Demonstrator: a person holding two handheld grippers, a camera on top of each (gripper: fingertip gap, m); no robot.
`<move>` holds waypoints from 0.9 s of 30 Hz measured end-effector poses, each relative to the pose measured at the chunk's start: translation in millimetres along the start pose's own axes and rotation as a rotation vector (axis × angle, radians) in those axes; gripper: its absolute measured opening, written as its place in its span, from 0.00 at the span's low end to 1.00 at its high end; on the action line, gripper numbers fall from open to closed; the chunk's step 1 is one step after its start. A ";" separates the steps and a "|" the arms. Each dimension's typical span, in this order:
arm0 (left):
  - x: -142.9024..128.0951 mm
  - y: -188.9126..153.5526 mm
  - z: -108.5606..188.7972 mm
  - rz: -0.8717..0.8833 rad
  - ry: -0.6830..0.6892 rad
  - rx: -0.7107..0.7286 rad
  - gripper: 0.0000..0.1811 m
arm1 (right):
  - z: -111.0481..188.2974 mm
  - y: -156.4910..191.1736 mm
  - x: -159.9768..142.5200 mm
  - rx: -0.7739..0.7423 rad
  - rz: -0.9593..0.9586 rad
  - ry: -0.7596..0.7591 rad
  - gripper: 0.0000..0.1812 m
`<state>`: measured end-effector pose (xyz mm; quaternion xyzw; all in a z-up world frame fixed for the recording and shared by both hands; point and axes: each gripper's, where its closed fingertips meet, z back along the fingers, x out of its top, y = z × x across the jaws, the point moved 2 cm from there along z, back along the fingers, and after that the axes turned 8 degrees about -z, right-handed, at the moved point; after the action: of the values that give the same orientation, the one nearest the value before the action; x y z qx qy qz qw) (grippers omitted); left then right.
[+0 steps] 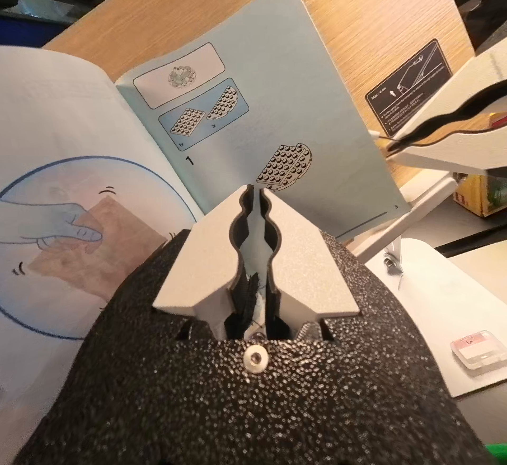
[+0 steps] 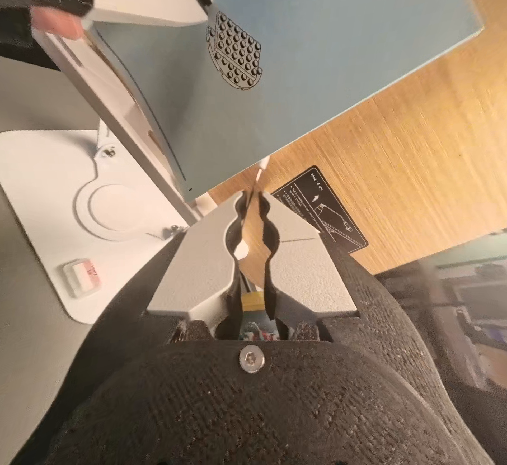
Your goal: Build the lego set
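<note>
An open instruction booklet [image 1: 274, 101] leans on a wooden stand board [image 1: 370, 7]. Its light blue right page [image 2: 329, 40] shows studded plate drawings. My left gripper [image 1: 256, 189] is shut, its tips against the lower part of that page, just under the drawing. It also shows at the top left of the right wrist view [image 2: 207, 14]. My right gripper [image 2: 252, 194] is shut on a thin white-tipped rod [image 2: 262, 166] of the stand, beside the page's lower right corner. It shows in the left wrist view [image 1: 384, 147]. No loose bricks are in view.
The stand has a white base plate [image 1: 425, 301] and a white arm [image 1: 397, 221]. A small clear case with a pink label [image 1: 478, 353] lies on the base [image 2: 82, 279]. A black sticker [image 1: 408, 87] is on the board. A yellow box [image 1: 477, 194] sits behind. Tip to tip, the grippers are about 11 cm apart.
</note>
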<state>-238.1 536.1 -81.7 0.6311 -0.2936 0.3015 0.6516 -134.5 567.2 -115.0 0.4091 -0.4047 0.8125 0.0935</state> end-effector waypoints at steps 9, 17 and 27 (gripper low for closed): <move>3.0 -10.6 -1.5 0.102 0.016 0.053 0.05 | 9.5 -19.5 -12.4 -0.047 -0.459 -0.238 0.00; 17.2 -29.5 -10.2 0.242 -0.010 0.049 0.07 | 21.1 -9.0 -6.7 0.001 -0.401 -0.485 0.00; 18.4 -31.0 -9.6 0.266 -0.024 0.024 0.08 | 13.8 14.7 5.3 0.014 0.206 -0.398 0.02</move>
<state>-202.5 545.5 -87.9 0.5979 -0.3788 0.3812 0.5947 -136.9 546.5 -115.0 0.5187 -0.4490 0.7237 -0.0745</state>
